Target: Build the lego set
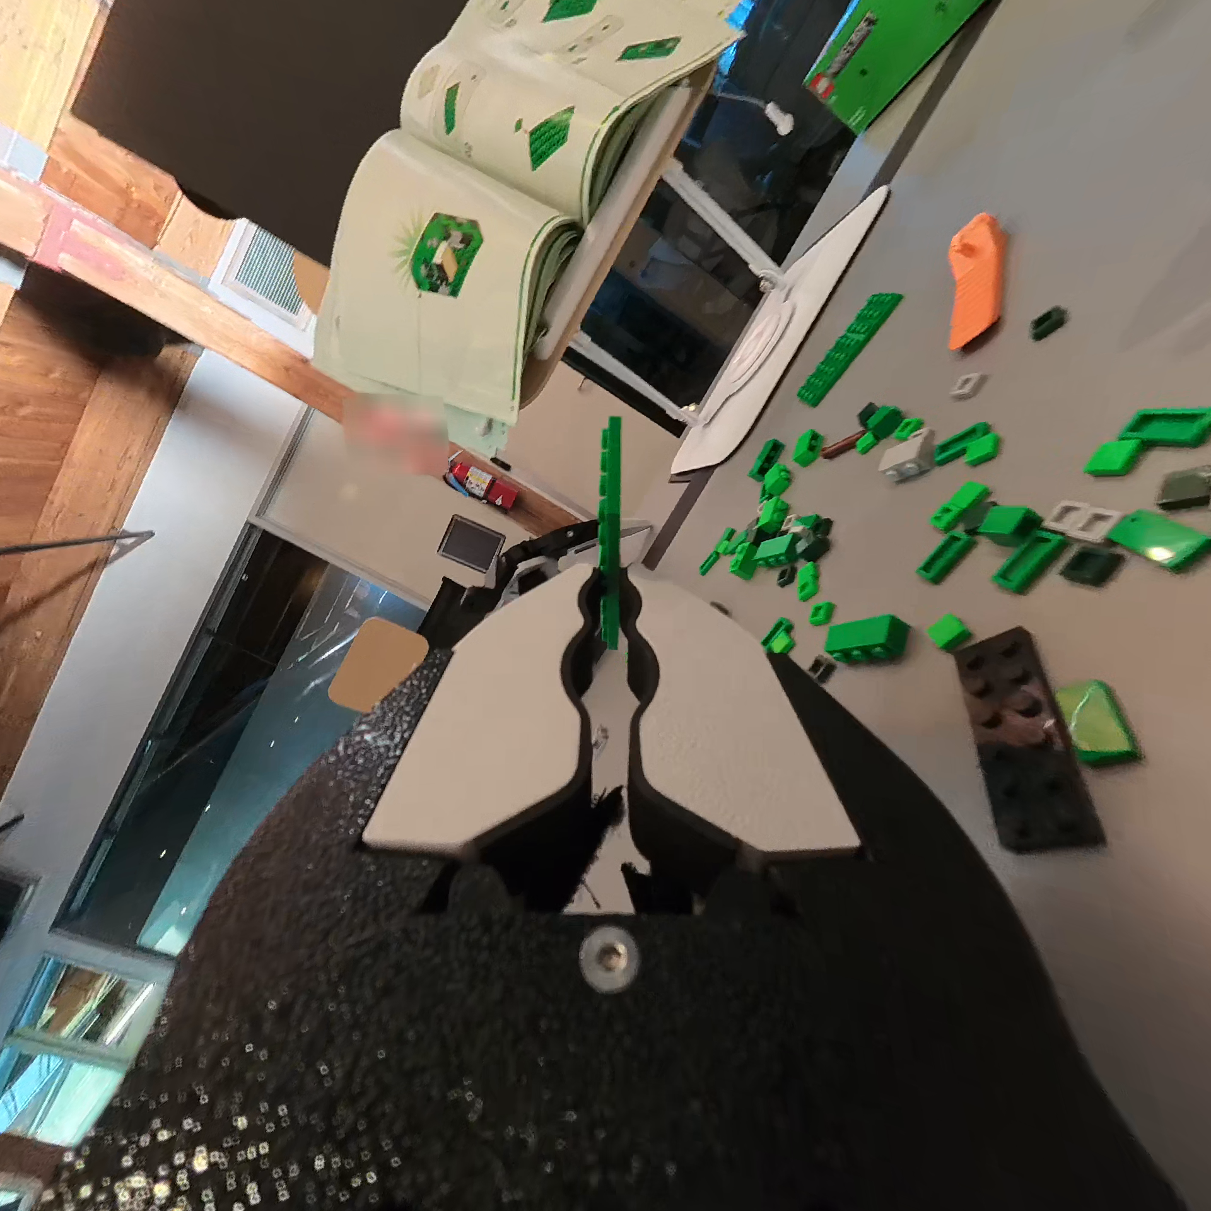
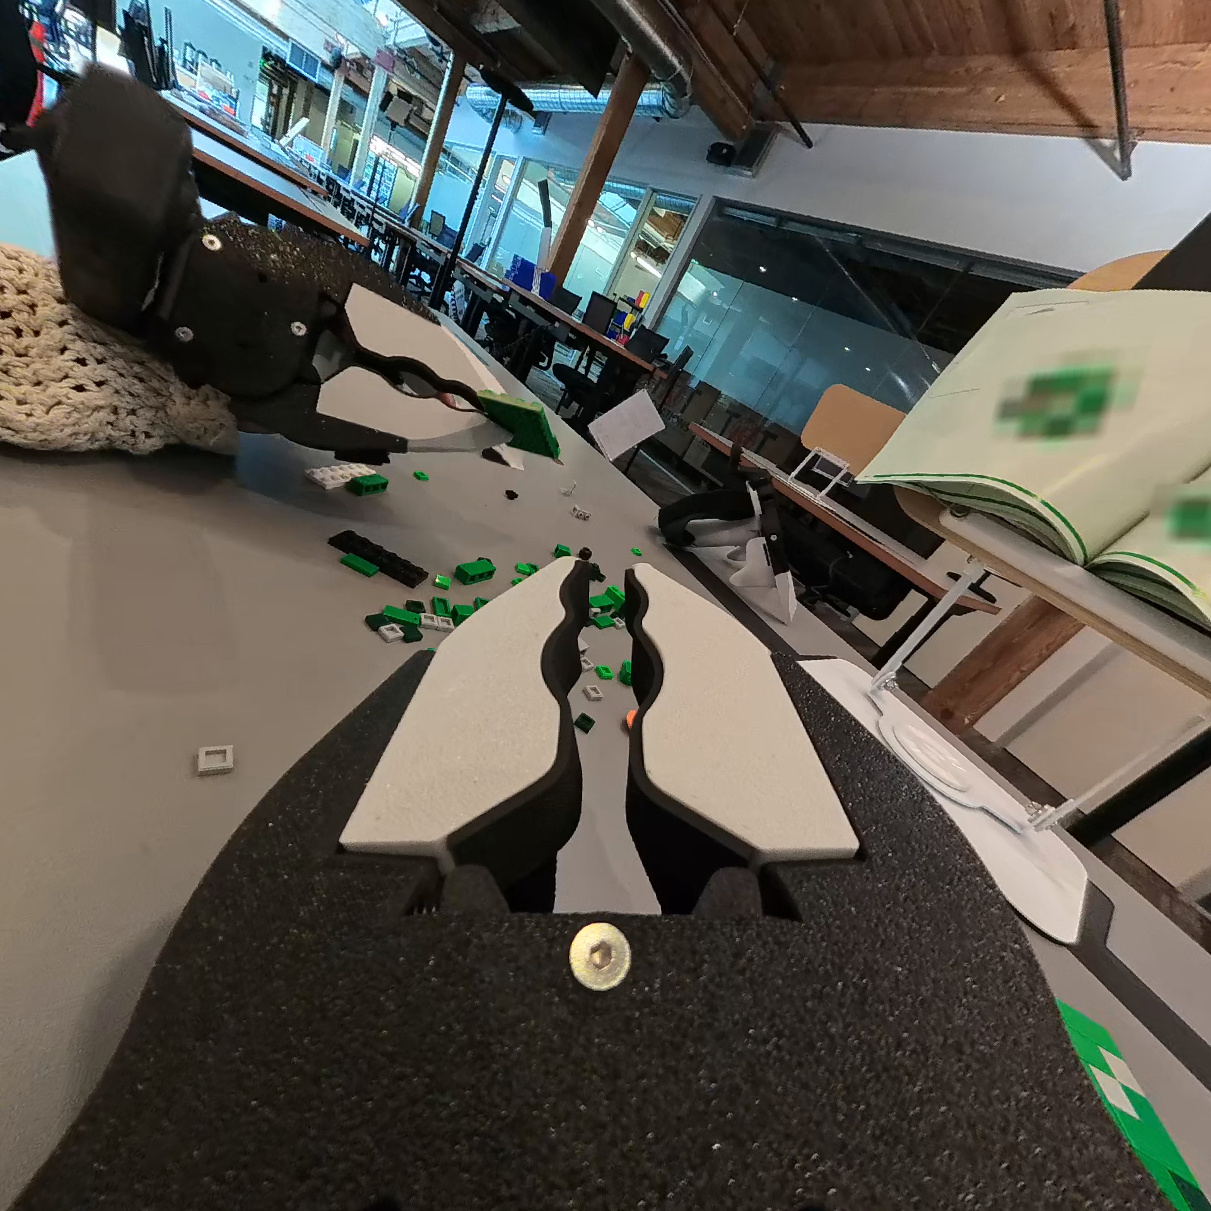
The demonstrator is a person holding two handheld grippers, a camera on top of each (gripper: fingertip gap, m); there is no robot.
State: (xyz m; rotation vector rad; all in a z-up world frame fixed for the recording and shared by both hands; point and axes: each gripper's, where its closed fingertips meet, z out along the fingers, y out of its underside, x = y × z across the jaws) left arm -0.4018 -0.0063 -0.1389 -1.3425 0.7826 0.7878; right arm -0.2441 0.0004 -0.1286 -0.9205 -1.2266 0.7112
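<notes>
Gripping a green plate edge-on, the left gripper is raised off the table, with loose bricks scattered on it. In the right wrist view, the right gripper is seen slightly parted and empty above the bricks; the open booklet is propped beside the table.

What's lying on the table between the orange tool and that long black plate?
Left wrist view: scattered green pieces and small grey frame pieces on the table between orange tool and black plate.
</notes>
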